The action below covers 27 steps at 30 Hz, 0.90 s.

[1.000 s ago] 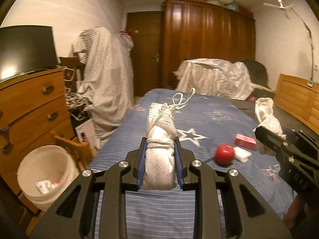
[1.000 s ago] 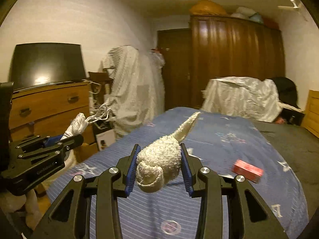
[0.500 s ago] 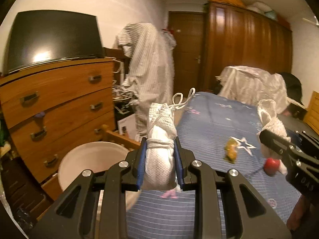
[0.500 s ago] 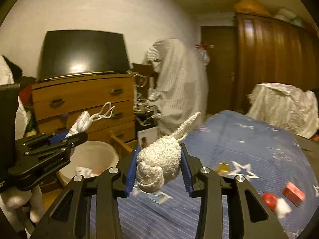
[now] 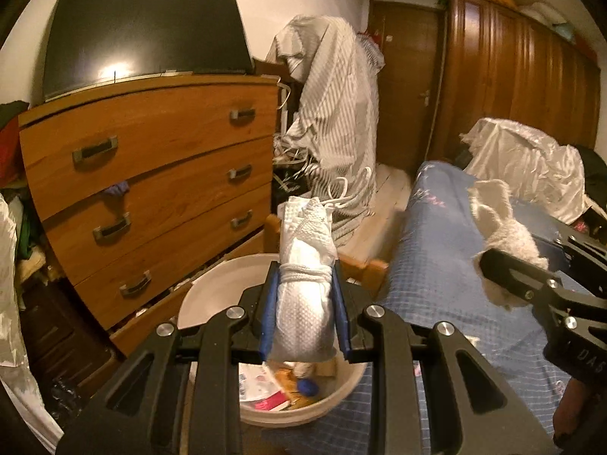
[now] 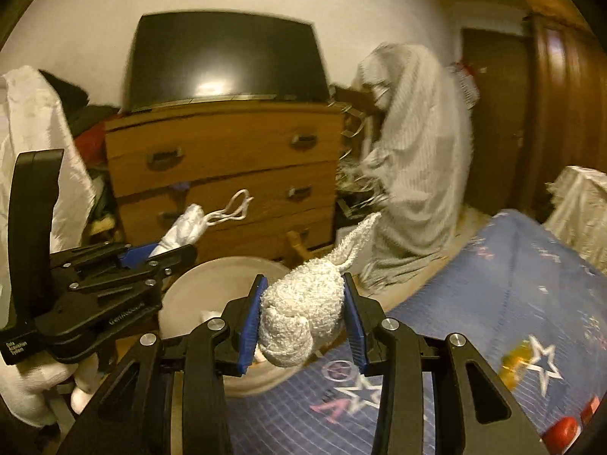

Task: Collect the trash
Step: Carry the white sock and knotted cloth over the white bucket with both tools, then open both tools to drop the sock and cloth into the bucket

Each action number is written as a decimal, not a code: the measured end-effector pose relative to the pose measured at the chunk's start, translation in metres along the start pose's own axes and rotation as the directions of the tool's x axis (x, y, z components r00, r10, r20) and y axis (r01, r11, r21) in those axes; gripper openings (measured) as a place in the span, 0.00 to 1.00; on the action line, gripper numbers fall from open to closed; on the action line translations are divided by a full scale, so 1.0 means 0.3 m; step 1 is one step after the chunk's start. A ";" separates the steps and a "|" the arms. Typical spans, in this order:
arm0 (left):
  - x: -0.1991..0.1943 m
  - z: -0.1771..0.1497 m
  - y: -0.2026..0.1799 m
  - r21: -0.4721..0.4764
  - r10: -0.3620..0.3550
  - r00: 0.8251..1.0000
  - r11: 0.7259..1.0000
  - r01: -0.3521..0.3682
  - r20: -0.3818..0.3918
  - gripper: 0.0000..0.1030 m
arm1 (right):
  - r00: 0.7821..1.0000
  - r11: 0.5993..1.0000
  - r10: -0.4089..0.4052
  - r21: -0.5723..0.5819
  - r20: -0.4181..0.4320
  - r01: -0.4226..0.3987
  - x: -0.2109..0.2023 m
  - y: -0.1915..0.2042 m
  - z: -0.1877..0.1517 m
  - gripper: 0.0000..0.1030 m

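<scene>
The left gripper [image 5: 303,311] was clenched on a white bundle tied with cord [image 5: 305,265], its blue pads pressed against both sides of the cloth. The bundle was held over the white bucket [image 5: 212,295], which stood on the floor between the wooden dresser [image 5: 151,174] and the bed [image 5: 436,265]. Paper scraps and wrappers [image 5: 273,386] lay in the bottom of the bucket. The right gripper [image 6: 303,322] was clenched on a rolled white terry cloth [image 6: 303,314], held above the edge of the bed next to the bucket rim. A television [image 5: 144,45] rested on the dresser.
</scene>
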<state>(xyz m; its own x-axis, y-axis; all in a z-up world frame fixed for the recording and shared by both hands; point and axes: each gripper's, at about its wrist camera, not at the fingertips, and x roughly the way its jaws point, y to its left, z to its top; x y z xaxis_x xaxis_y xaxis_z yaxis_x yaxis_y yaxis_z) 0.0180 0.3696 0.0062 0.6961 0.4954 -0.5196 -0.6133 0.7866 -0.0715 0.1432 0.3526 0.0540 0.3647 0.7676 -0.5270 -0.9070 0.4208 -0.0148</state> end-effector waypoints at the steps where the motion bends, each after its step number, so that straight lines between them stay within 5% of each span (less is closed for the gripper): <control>1: 0.011 -0.001 0.015 -0.003 0.002 1.000 1.000 -0.002 -0.012 0.24 | 1.000 1.000 0.015 0.000 -0.016 -0.015 0.026 0.004 0.006 0.39; 5: 0.075 -0.012 0.077 -0.019 0.006 0.997 1.000 -0.008 -0.077 0.24 | 0.988 0.995 0.103 0.023 -0.114 -0.101 0.182 0.027 0.038 0.39; 12: 0.208 -0.043 0.166 -0.034 0.028 0.982 0.999 -0.035 -0.189 0.24 | 0.932 0.980 0.199 0.083 -0.303 -0.182 0.469 0.061 0.078 0.39; 17: 0.282 -0.063 0.250 -0.053 0.052 0.969 0.996 -0.067 -0.242 0.24 | 0.909 0.974 0.223 0.111 -0.353 -0.196 0.550 0.045 0.050 0.39; 27: 0.339 -0.104 0.307 -0.063 0.047 0.958 0.996 -0.068 -0.283 0.24 | 0.898 0.974 0.224 0.121 -0.379 -0.192 0.608 0.040 0.000 0.39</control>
<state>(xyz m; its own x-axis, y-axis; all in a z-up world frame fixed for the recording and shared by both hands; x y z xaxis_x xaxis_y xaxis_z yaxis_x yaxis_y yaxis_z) 0.0208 0.4809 -0.0798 0.5323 0.4079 -0.7418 -0.6812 0.7266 -0.0893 0.1989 0.4977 -0.0422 0.0450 0.6006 -0.7983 -0.9280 0.3209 0.1891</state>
